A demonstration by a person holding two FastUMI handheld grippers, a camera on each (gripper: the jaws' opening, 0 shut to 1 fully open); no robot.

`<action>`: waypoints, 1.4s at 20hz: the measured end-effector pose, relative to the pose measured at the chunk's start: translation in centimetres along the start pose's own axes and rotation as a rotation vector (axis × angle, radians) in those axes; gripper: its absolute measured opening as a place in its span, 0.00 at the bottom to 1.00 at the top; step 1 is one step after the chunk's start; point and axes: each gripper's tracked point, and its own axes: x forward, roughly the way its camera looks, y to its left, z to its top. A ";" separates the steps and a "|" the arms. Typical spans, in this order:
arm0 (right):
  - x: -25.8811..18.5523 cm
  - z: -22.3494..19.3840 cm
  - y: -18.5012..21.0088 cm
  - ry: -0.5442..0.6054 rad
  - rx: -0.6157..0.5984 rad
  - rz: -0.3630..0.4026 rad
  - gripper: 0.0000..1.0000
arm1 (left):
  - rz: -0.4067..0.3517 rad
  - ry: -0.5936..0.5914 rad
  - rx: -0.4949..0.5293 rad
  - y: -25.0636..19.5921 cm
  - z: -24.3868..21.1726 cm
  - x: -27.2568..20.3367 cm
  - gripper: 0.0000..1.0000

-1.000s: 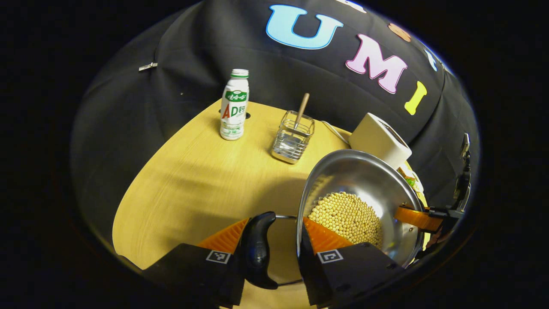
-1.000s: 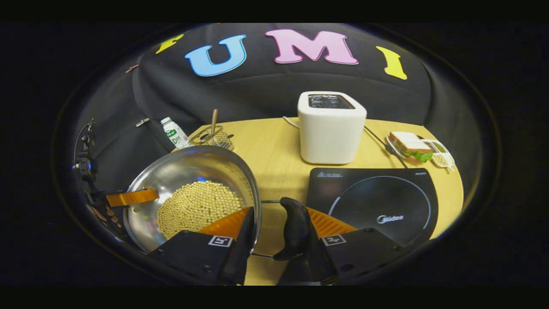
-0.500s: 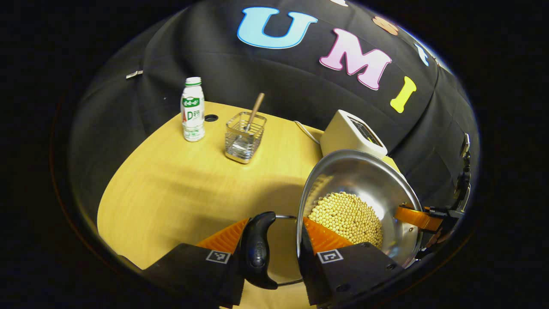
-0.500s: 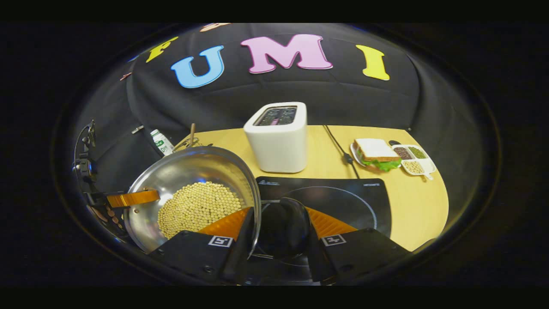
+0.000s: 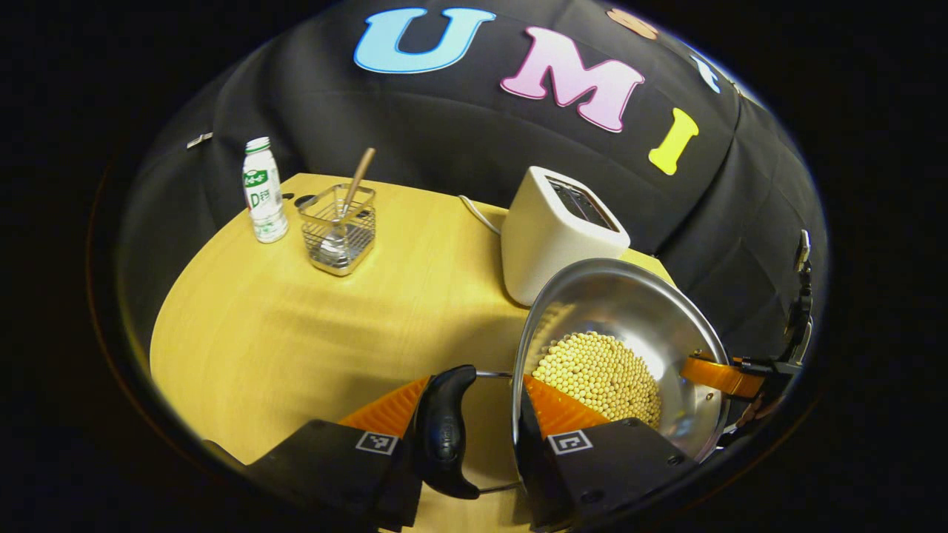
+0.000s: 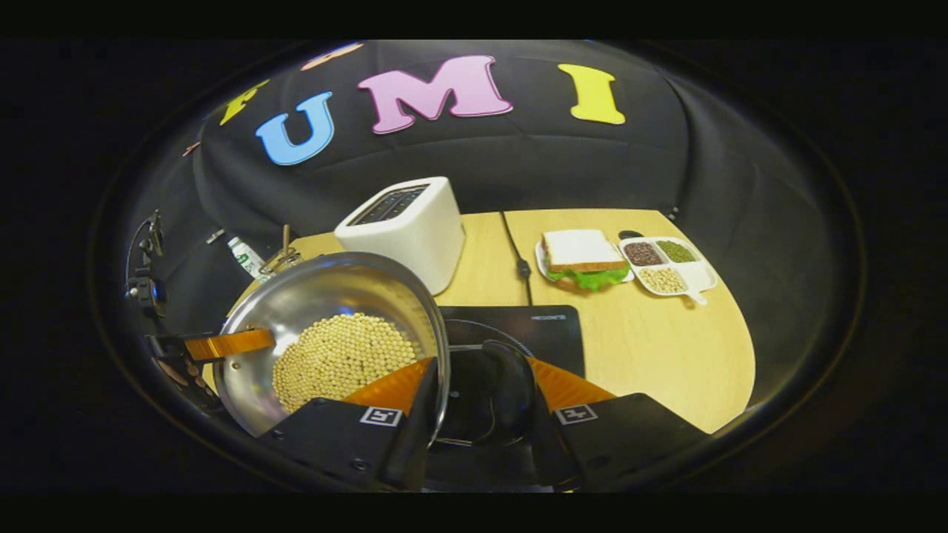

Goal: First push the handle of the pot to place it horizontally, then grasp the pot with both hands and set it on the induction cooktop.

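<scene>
pot [image 5: 629, 318] holds beans [image 5: 600, 374] | left tool [image 5: 474, 403], right tool [image 6: 474, 381] each clamp its rim and handle

A pale wooden worktop [image 5: 296, 326] carries a bottle [image 5: 264, 190], wire basket [image 5: 339, 230], toaster [image 5: 552, 233], induction cooktop [image 6: 552, 334], sandwich plate [image 6: 585, 260] and divided dish [image 6: 670, 265].

We see our left gripper [image 5: 474, 414] closed across the pot [image 5: 637, 318] rim, its black handle [image 5: 444, 429] between the fingers. Pale beans [image 5: 600, 374] fill the steel bowl. The other gripper [image 5: 740, 374] clamps the far rim. Behind, on the yellow table [image 5: 296, 333], stand a white toaster [image 5: 552, 237], a wire basket [image 5: 339, 229] and a bottle [image 5: 263, 191]
</scene>
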 end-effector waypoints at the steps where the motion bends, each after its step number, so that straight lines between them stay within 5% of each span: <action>1: 0.1 -0.1 -0.9 0.002 0.007 -0.009 0.60 | -0.007 0.005 -0.002 -0.7 -0.1 0.5 0.59; 11: 0.6 -0.6 -6.7 -0.003 0.051 -0.067 0.60 | -0.054 0.031 0.018 -5.5 -1.4 4.1 0.58; 28: 1.6 -0.7 -7.0 -0.016 0.083 -0.036 0.61 | -0.058 0.038 0.036 -5.9 -1.5 4.8 0.63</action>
